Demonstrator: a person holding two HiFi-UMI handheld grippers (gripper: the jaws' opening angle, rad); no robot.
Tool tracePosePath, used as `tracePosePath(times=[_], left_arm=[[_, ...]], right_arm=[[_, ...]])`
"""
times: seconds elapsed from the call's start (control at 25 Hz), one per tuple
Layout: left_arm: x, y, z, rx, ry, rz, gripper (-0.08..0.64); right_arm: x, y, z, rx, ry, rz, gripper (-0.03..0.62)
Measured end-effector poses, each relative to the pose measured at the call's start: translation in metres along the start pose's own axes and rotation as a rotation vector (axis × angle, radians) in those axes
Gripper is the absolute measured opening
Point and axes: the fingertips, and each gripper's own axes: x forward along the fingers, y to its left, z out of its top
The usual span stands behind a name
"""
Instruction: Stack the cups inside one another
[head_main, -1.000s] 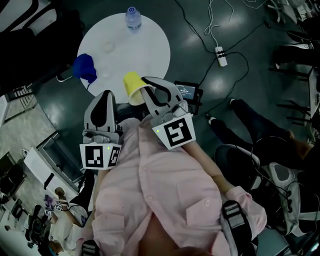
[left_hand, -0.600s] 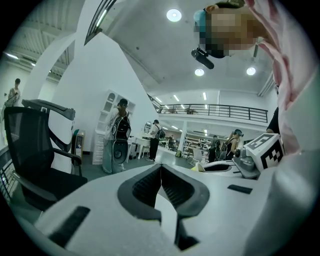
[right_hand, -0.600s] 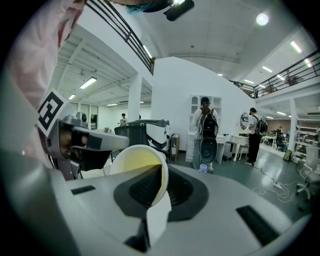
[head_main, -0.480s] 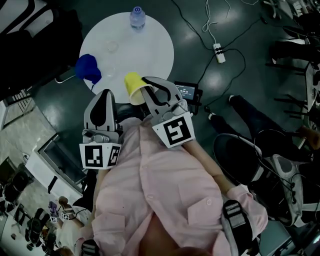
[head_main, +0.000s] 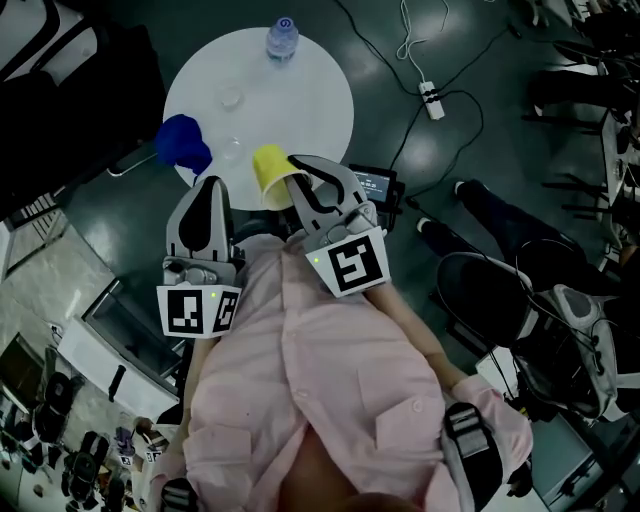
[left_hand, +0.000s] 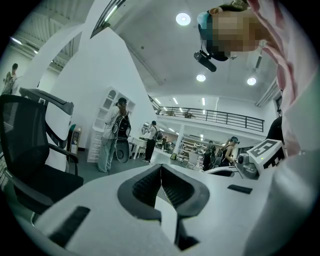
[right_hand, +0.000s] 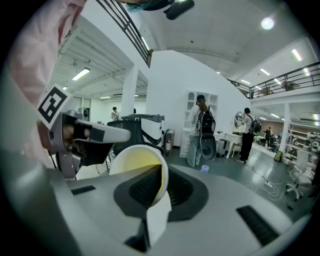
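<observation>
Cloth of a pink shirt (head_main: 330, 380) fills the near half of the head view, the person standing back from a round white counter (head_main: 300, 90) on a dark floor. Both handheld grippers are raised close to the chest. The right gripper (head_main: 297, 170) has its fingers clamped on the wall of a yellow cup (head_main: 268, 172), one finger inside the mouth and one outside. The cup is tipped with its mouth toward that gripper's camera and shows against the counter's near edge. The left gripper (head_main: 212, 188) carries nothing, its fingers pressed together. A blue cup (head_main: 183, 143) sits at the counter's left edge, apart from the yellow one. A small bottle (head_main: 281, 38) stands at the far edge. The yellow cup looks light and thin-walled, likely to flex or slip under a hard pinch. The rim seems the sound place to hold it, leaving the tapered base free to drop into the blue cup.
</observation>
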Motion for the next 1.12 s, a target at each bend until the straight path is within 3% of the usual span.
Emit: tracePosePath(times=[0.76,1.12], left_arm=[[0.005,0.031,0.009,0.01,-0.013,-0.071,0.018],[0.01,0.034,0.008,-0.002,-0.013,-0.079,0.018]], right_arm=[[0.017,0.005,0.003,0.035,-0.005,-0.112,0.038],[0.02,0.004,0.002,0.031,0.01,-0.109,0.038]])
